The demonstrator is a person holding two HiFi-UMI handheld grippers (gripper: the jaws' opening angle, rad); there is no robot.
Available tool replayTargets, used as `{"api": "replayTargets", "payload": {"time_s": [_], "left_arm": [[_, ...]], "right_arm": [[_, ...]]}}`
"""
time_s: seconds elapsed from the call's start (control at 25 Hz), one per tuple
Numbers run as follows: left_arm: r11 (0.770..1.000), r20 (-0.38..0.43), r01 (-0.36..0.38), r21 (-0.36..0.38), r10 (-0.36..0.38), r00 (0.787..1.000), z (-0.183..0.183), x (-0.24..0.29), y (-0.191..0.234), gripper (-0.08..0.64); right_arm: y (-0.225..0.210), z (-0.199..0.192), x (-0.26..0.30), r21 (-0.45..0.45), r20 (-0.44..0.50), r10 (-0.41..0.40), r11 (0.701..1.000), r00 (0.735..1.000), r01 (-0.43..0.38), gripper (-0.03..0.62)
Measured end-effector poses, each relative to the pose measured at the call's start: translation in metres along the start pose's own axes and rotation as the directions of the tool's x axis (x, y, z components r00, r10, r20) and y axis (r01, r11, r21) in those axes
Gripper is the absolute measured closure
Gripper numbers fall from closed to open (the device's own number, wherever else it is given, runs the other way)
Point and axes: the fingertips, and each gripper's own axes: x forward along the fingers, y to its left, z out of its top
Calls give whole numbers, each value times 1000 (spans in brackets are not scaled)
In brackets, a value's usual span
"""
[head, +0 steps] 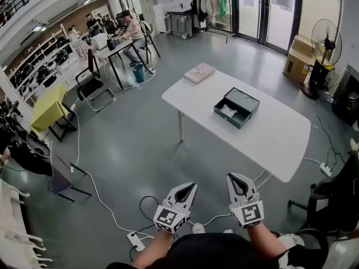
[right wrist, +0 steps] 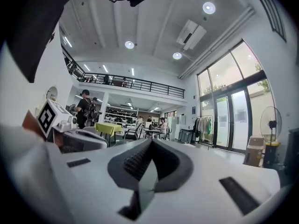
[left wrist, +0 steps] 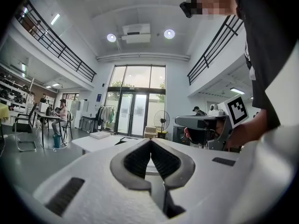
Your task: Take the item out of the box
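A dark open box lies on the white table, its lid flipped open beside it and a pale item inside. Both grippers are held low near the person's body, well short of the table. My left gripper is shut with nothing in it; in the left gripper view its jaws meet at the tips. My right gripper is shut and empty too, its jaws closed in the right gripper view. The table edge shows far ahead in the left gripper view.
A flat pinkish book or pad lies on the table's far corner. Cables and a power strip run over the grey floor near my feet. A standing fan and cardboard boxes are at the right, desks with people at the back left.
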Motion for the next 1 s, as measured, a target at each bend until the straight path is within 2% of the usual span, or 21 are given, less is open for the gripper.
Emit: {"api": "replayTargets", "payload": {"time_s": [0.32, 0.48, 0.76, 1.0], "left_arm": [[999, -3, 24, 25, -24, 1000, 1, -11, 18, 548], [1000, -6, 23, 16, -23, 1000, -1, -7, 32, 548], [1000, -19, 14, 1, -14, 1000, -7, 22, 58, 548], [1000, -40, 21, 9, -20, 999, -8, 65, 80, 548]], "right_arm": [[8, -1, 7, 38, 13, -29, 999, 1000, 28, 586], [8, -5, 20, 34, 0, -17, 999, 1000, 17, 586], [-5, -14, 58, 65, 21, 44, 997, 999, -45, 586], [-40, -18, 94, 62, 36, 45, 997, 998, -48, 586]]}}
